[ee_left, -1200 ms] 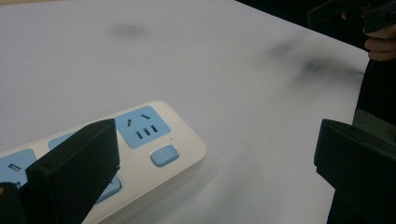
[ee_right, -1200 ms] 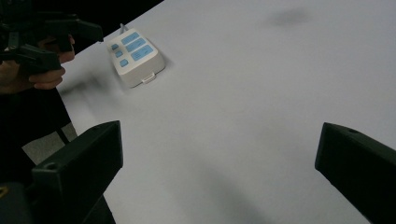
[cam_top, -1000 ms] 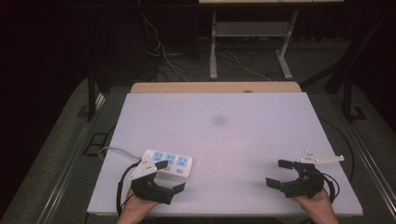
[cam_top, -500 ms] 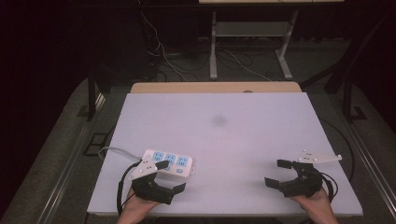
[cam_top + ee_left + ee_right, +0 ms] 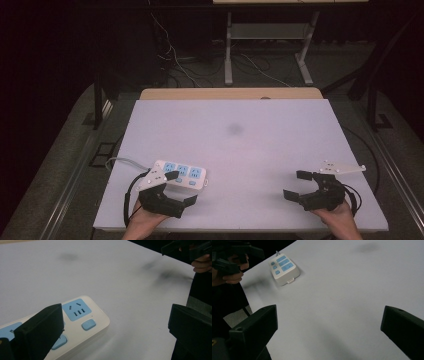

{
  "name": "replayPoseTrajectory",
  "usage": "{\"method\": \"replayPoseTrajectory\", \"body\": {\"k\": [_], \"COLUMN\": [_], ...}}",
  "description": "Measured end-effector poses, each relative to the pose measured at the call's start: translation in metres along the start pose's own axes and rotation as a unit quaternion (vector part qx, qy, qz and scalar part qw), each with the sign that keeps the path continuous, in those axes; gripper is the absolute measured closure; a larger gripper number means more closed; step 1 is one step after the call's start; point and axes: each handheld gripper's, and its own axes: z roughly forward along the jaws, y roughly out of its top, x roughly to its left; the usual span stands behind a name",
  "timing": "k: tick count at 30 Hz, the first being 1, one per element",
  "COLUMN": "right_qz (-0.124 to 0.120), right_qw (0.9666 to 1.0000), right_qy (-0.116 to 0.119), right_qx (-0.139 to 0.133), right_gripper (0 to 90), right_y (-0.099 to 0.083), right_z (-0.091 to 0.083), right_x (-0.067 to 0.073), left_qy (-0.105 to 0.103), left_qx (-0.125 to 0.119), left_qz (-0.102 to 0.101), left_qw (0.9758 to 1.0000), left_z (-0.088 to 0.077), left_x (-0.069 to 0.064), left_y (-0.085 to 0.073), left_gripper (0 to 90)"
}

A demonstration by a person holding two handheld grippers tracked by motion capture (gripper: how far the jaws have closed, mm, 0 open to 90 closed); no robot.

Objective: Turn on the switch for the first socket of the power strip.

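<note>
I saw the left gripper (image 5: 172,187) near the front edge of the table (image 5: 250,150), jaws spread wide and holding nothing. One jaw hung over the near end of the power strip (image 5: 180,175), possibly touching it, though the left gripper view was too close to tell. The strip lay flat at front left, white with blue sockets, its cord (image 5: 122,162) running off the left edge. The right gripper (image 5: 300,185) sat at front right, well apart from the strip, jaws also wide and empty. Farther off, a faint dark smudge (image 5: 234,129) marked mid-table.
</note>
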Motion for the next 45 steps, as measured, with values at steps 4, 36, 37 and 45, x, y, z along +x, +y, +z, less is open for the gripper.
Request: {"method": "replayPoseTrajectory", "body": {"k": [4, 36, 37, 45], "right_qz": [0.0, -0.006, -0.006, -0.004], "right_qw": [1.0, 0.9999, 0.9999, 0.9999], "right_qy": [-0.001, -0.013, -0.013, -0.013], "right_qx": [0.0, -0.002, -0.002, -0.003], "right_gripper": [0.5, 0.5, 0.5, 0.5], "right_y": [0.0, -0.001, -0.001, -0.001], "right_z": [0.0, -0.001, -0.001, -0.001], "right_x": [0.0, 0.001, 0.001, 0.0], "left_qy": [0.003, 0.037, 0.039, 0.047], "left_qx": [0.01, 0.08, 0.082, 0.104], "left_qz": [0.003, 0.017, 0.017, 0.023], "left_qw": [0.9999, 0.9959, 0.9958, 0.9932], "left_z": [-0.003, -0.013, -0.014, -0.021], "left_x": [-0.002, 0.027, 0.028, 0.04], "left_y": [0.004, 0.033, 0.033, 0.041], "left_gripper": [0.0, 0.0, 0.0, 0.0]}}
